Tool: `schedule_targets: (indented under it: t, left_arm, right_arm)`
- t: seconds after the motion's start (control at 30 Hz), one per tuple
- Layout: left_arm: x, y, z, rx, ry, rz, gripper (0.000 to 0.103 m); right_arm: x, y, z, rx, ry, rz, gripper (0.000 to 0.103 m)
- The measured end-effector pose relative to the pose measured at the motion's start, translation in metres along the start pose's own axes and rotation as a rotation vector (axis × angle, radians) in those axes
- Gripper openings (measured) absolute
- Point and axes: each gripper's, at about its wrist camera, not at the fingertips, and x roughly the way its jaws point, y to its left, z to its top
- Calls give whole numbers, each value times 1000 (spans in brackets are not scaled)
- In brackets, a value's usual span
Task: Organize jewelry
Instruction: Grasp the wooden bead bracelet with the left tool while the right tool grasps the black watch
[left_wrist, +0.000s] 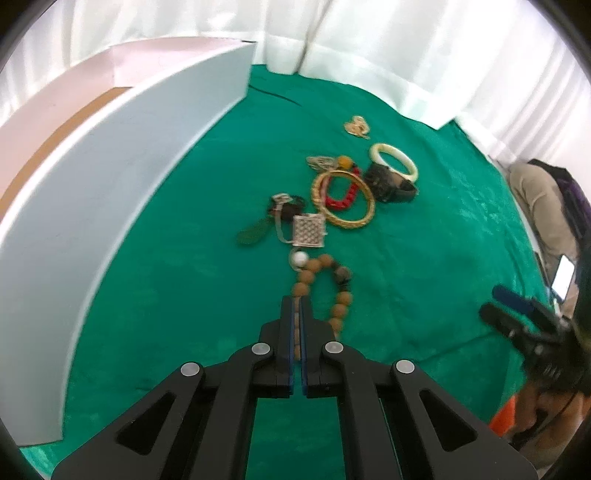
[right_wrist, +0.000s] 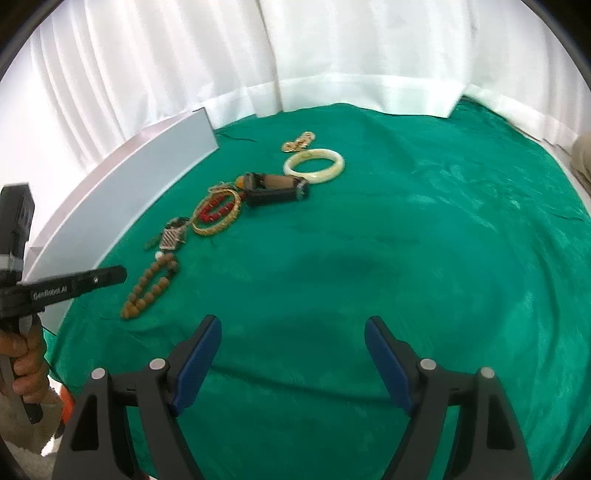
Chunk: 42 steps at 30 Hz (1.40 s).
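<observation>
Left gripper (left_wrist: 296, 308) is sitting fully closed, nothing visibly pinched, its tips hovering by the near end of the wooden bead bracelet (left_wrist: 325, 288) on the green cloth (left_wrist: 424, 277). Beyond the beads, jewelry is lying in a row: silver square pendant (left_wrist: 309, 230), gold bangle (left_wrist: 343, 199), pale bangle (left_wrist: 393, 162). Right gripper (right_wrist: 291, 334) is hanging wide open and empty, the beads lying left of its fingers.

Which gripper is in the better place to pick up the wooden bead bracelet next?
Left. The left gripper hangs shut right above the wooden bead bracelet, so it must open first. The right gripper is open but over bare green cloth, well away from it.
</observation>
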Motion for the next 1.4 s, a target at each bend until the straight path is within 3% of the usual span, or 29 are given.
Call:
schedule_targets:
  t: [0.13,0.27,0.47,0.5,0.53,0.57,0.67,0.87,1.0,1.13,1.27,1.4]
  left_arm:
    - [-2,5,-4,-11,7,-33,4]
    - [8,-4,-1,14,4,-5,32]
    - [36,-22,-2,114,59,76,29]
    - [36,-26,-4,144,33,104,28]
    - [37,-29,-5,165,29,123,24]
    - [37,-30,-5,173,32,132,10]
    - [28,-18,-3,76,42,17,9]
    - [-24,6,4,-56,-37,-127,9]
    - [-51,11,6,-69,-76,-142,9]
    - [-62,13,6,-76,-98,-142,9]
    - [-64,14,5,-82,-102,-139,9]
    - [-65,16,3,-83,-96,-126,9]
  right_arm:
    - [5,1,22,16,20,41,82]
    - [-3,12,27,-9,-16,48,82]
    - [0,23,16,-14,6,73,82]
    - [-1,23,15,-16,5,70,82]
    - [-2,23,15,-18,1,67,82]
    - [-3,22,16,-17,-4,63,82]
    - [-5,18,21,-7,-17,59,82]
    - [-3,10,36,-29,-23,48,82]
    - [13,9,53,-88,-3,54,82]
    - [37,16,81,-137,22,128,81]
    - [69,32,111,-169,75,183,62]
    - [108,41,126,-165,123,136,60]
